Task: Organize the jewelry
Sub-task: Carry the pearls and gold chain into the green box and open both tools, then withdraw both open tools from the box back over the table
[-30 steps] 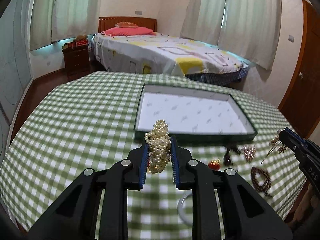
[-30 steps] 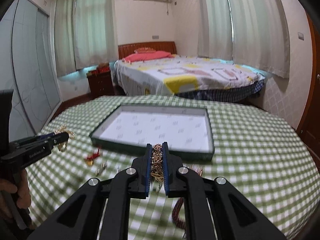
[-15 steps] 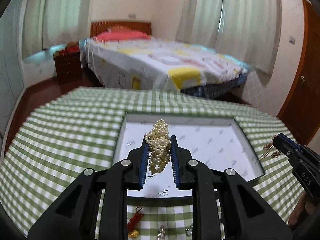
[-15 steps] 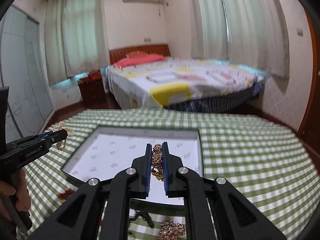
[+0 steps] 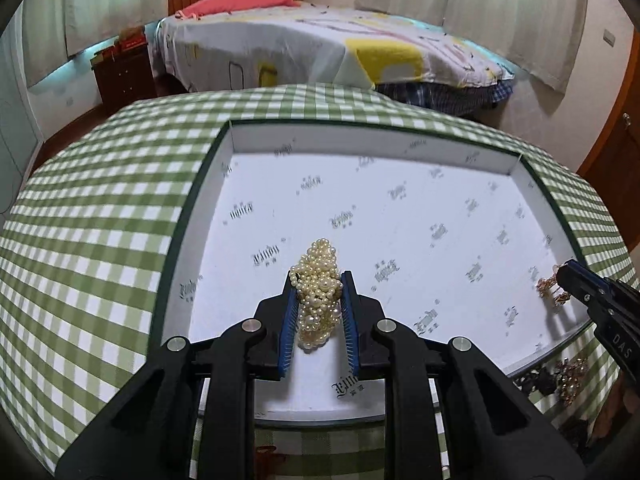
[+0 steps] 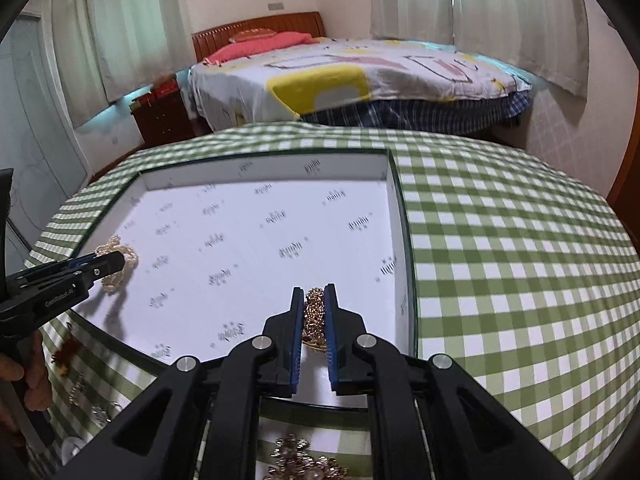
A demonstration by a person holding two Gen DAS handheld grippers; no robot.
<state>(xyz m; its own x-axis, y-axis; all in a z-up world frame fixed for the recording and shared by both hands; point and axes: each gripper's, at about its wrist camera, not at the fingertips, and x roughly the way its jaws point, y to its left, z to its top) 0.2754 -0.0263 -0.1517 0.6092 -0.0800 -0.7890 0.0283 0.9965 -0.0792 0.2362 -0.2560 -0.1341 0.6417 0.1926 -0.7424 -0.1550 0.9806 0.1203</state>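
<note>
My left gripper is shut on a cream pearl bracelet and holds it over the near left part of the shallow white box. My right gripper is shut on a gold chain piece over the box's near right part. The right gripper shows at the right edge of the left wrist view with the gold piece. The left gripper shows in the right wrist view with the pearls.
The box has a dark green rim and lies on a green checked tablecloth. Loose jewelry lies on the cloth by the box's near edge: a gold piece, a red ornament, dark and gold pieces. A bed stands behind the table.
Both grippers have moved forward and lower, from above the cloth in front of the box to over the inside of the box. Both still hold their jewelry.
</note>
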